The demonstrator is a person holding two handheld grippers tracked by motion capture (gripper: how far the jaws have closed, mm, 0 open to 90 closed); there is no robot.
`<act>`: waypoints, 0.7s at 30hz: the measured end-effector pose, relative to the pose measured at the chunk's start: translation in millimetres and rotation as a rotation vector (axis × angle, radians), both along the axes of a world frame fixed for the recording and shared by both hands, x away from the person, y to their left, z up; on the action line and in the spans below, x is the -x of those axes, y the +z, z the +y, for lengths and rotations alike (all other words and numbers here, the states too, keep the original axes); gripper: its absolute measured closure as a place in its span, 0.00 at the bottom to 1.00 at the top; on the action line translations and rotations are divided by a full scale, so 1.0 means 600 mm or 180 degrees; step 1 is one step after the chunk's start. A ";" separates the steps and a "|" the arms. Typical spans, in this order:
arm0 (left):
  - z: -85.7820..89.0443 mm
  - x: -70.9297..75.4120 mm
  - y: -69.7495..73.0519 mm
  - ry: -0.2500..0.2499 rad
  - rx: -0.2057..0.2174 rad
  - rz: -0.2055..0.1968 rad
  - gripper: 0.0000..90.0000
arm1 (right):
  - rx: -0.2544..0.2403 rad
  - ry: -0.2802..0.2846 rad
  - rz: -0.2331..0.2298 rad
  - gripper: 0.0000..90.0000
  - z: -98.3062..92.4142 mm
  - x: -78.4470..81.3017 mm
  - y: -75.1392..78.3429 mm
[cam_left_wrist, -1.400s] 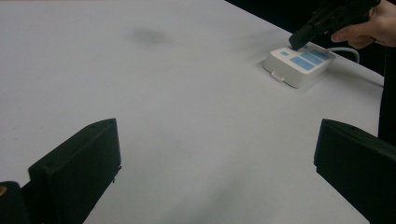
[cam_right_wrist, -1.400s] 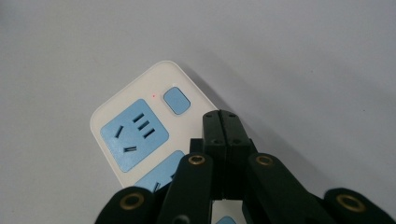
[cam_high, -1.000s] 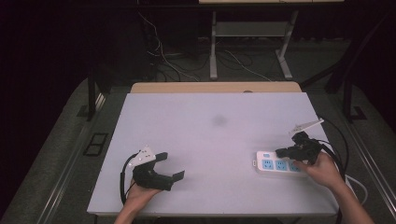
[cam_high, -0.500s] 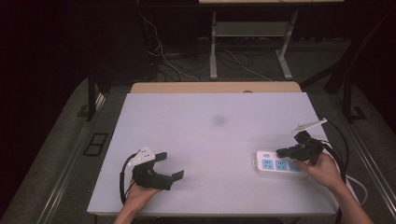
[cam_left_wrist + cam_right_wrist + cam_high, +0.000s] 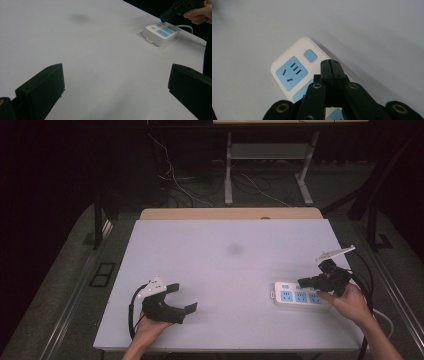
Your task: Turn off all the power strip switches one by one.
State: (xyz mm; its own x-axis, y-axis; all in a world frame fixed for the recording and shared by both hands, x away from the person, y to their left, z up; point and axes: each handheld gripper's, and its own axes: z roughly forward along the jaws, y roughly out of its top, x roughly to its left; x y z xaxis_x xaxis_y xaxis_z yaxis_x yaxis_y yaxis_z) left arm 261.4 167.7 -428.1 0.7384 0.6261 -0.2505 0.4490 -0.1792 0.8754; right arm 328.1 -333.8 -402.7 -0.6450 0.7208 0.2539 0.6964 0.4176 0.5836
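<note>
Hovering right gripper (image 5: 330, 62) over power strip (image 5: 300, 295) at tabletop (image 5: 225, 270) right edge, fingers clenched, empty, tips just short of blue switch (image 5: 310, 55) at strip's far end. Strip's long axis in line with fingers, switch dead ahead. Left gripper (image 5: 182, 297) well apart, fingers spread, empty.

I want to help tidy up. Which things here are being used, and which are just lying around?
Being used:
power strip
right tool, shut, tips over the strip near its blue button

Just there:
left tool, open, holding nothing
grey smudge on the table
</note>
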 end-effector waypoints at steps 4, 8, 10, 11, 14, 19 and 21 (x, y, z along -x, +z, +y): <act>0.000 0.000 0.000 0.0001 -0.0001 0.0001 0.00 | -0.0001 0.0041 -0.0034 1.00 0.007 0.001 0.010; 0.000 0.000 0.001 0.0004 0.0003 -0.0002 0.00 | 0.0008 0.0098 -0.0053 1.00 0.018 0.001 0.024; 0.001 0.000 0.001 0.0003 0.0008 -0.0004 0.00 | 0.0020 0.0129 -0.0069 1.00 0.024 0.001 0.031; 0.001 0.001 0.001 0.0004 0.0007 -0.0005 0.00 | 0.0026 0.0155 -0.0082 1.00 0.027 0.001 0.034; 0.001 0.000 0.001 0.0002 0.0006 -0.0005 0.00 | 0.0050 0.0207 -0.0098 1.00 0.037 0.000 0.041; 0.001 0.001 0.001 0.0008 0.0014 -0.0007 0.00 | 0.0087 0.0262 -0.0095 1.00 0.051 -0.003 0.047; 0.001 0.001 0.001 0.0005 0.0015 -0.0008 0.00 | 0.0091 0.0285 -0.0102 1.00 0.055 -0.005 0.048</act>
State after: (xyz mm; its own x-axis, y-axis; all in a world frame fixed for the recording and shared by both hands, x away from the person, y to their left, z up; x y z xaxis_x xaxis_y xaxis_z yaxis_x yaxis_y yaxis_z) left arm 261.0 168.5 -427.4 0.7381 0.6261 -0.2515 0.4469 -0.1745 0.8774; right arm 330.9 -300.7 -373.9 -0.7145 0.6667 0.2121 0.6367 0.4942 0.5919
